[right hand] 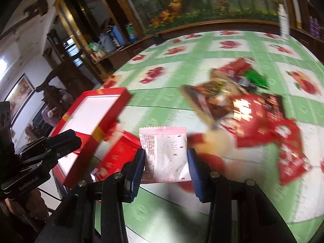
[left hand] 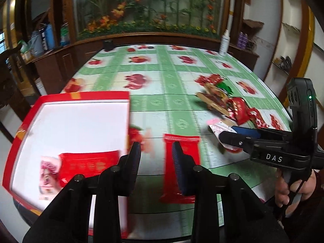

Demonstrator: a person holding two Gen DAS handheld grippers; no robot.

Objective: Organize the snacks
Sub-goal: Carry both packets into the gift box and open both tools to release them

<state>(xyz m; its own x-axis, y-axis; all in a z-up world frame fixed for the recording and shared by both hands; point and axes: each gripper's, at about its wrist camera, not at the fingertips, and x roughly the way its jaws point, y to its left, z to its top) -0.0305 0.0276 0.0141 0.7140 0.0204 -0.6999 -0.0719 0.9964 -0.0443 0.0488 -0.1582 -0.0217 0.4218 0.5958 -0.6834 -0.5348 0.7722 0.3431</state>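
Evidently sorting: loose snacks are being gathered from the tabletop (left hand: pixel 162 77) into the red box (left hand: pixel 26 121).
Box: open, at the left edge; a red packet and a pink one already lie inside.
Pile (right hand: pixel 251 105): mixed wrappers, well apart from the box.
Right fingers (right hand: pixel 166 166): part-spread, gripping the pink-white packet (right hand: pixel 164 154) by its sides, lifted clear.
Left fingers (left hand: pixel 156 158): parted, holding nothing; a red packet (left hand: pixel 180 162) lies on the cloth beneath one finger.
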